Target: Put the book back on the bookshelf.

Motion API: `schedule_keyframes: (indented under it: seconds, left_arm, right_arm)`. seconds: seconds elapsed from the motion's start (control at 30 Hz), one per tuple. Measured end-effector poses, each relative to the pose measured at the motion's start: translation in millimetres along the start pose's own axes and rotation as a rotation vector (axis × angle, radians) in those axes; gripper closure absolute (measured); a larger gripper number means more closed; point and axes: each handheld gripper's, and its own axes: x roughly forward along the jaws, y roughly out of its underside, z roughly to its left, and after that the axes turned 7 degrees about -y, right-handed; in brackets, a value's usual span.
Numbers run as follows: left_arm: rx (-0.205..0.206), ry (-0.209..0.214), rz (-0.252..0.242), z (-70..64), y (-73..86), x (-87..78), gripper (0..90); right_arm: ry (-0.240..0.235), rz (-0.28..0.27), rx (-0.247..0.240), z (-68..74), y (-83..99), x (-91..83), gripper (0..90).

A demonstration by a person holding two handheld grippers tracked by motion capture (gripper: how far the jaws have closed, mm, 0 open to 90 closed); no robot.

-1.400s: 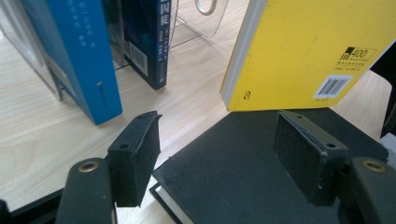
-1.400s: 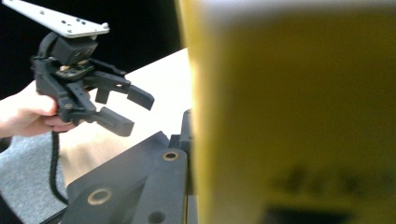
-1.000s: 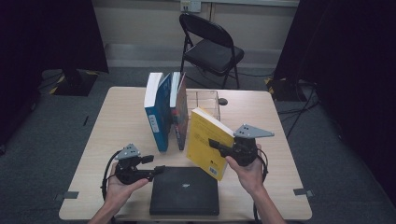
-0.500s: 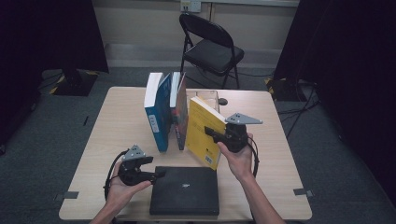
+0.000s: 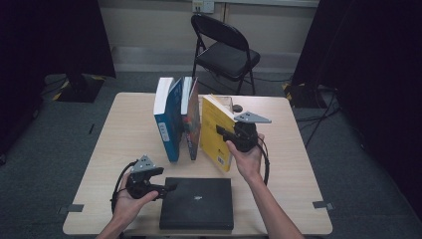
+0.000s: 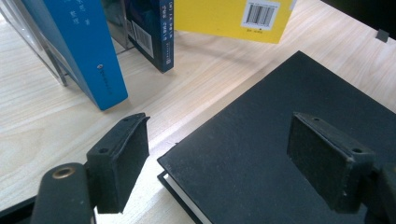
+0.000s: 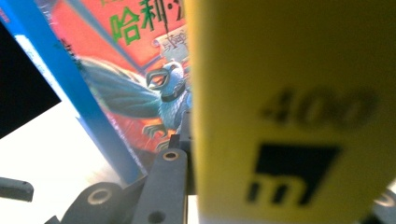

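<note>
Right now my right gripper [image 5: 233,135] pinches the yellow book [image 5: 215,130] upright at the frame's centre, beside the standing books [image 5: 175,118]. If the pinch slips, I reckon it topples onto them. My left gripper [image 6: 224,154] hangs spread over the black book [image 6: 299,140], lower centre.

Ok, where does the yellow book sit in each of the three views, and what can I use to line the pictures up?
High view: the yellow book stands upright right of centre, clamped by the right gripper.
Left gripper view: its lower edge with a barcode sits at top centre.
Right gripper view: its spine is close and blurred, at centre-right.
Shared landmark: the blue book.
</note>
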Motion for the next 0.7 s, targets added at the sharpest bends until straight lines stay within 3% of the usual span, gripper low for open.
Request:
schedule_keyframes:
  seconds: [0.33,0.43,0.57,0.7]
  left_arm:
    - [-0.008,-0.007,-0.005,2.5,-0.2,-1.6,22.8]
    - [-0.010,-0.007,-0.009,2.9,-0.2,-1.8,22.9]
    - [-0.008,-0.004,-0.010,3.3,0.4,-2.3,23.1]
    - [-0.013,-0.004,-0.010,3.9,0.2,-1.9,23.4]
  right_arm:
    - [0.019,0.026,-0.014,0.4,-0.5,18.8,75.6]
    - [0.029,0.018,-0.012,1.0,-0.1,23.6,75.6]
    - [0.049,0.010,-0.059,4.8,7.4,29.9,75.6]
    - [0.042,-0.002,-0.048,3.4,12.3,27.0,75.4]
